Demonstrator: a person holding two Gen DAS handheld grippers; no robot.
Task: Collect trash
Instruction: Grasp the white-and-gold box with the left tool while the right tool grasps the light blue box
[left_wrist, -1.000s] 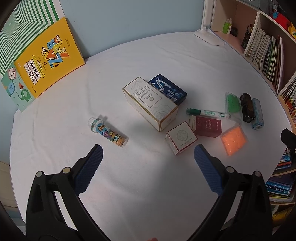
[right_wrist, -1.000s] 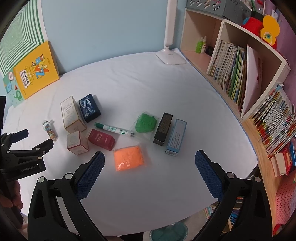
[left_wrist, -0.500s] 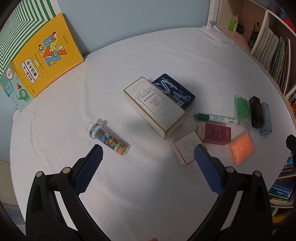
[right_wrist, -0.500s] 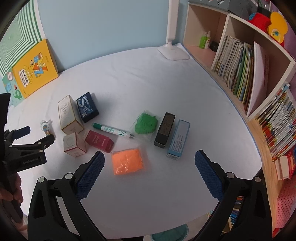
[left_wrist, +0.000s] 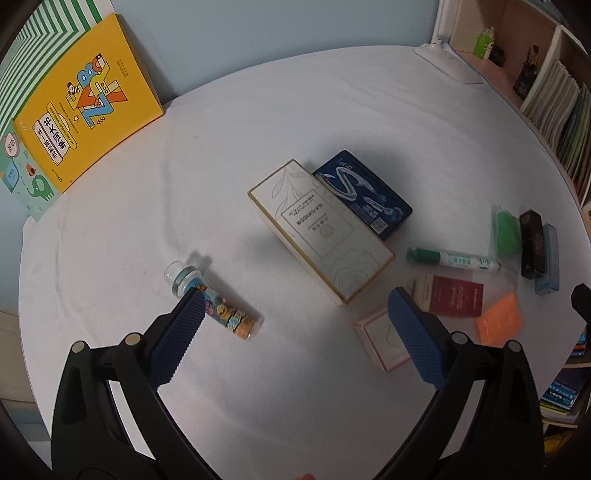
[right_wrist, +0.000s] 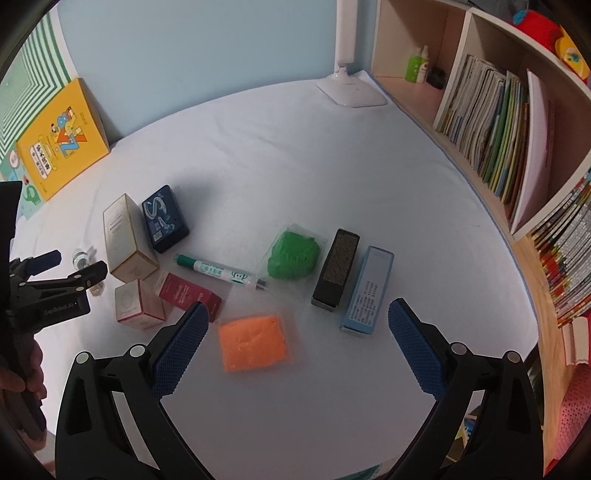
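Scattered on the white table (left_wrist: 258, 110) lie a long cream box (left_wrist: 319, 230), a dark blue box (left_wrist: 364, 194), a small pink-edged box (left_wrist: 380, 341), a maroon box (left_wrist: 452, 295), a green marker (left_wrist: 452, 258), an orange bag (right_wrist: 253, 341), a green bag (right_wrist: 293, 254) and a small clear bottle (left_wrist: 214, 299). My left gripper (left_wrist: 293, 308) hovers open above the table, its left pad over the bottle. My right gripper (right_wrist: 297, 325) is open above the orange bag and holds nothing. The left gripper (right_wrist: 70, 267) also shows at the left edge of the right wrist view.
A black eraser block (right_wrist: 336, 267) and a light blue box (right_wrist: 367, 291) lie right of the green bag. Picture books (left_wrist: 85, 99) lean on the blue wall. A white lamp base (right_wrist: 351, 90) stands at the back. A bookshelf (right_wrist: 498, 133) lines the right side.
My left gripper has moved forward and lower toward the bottle and boxes. My right gripper has come down closer to the orange bag. Nothing was picked up.
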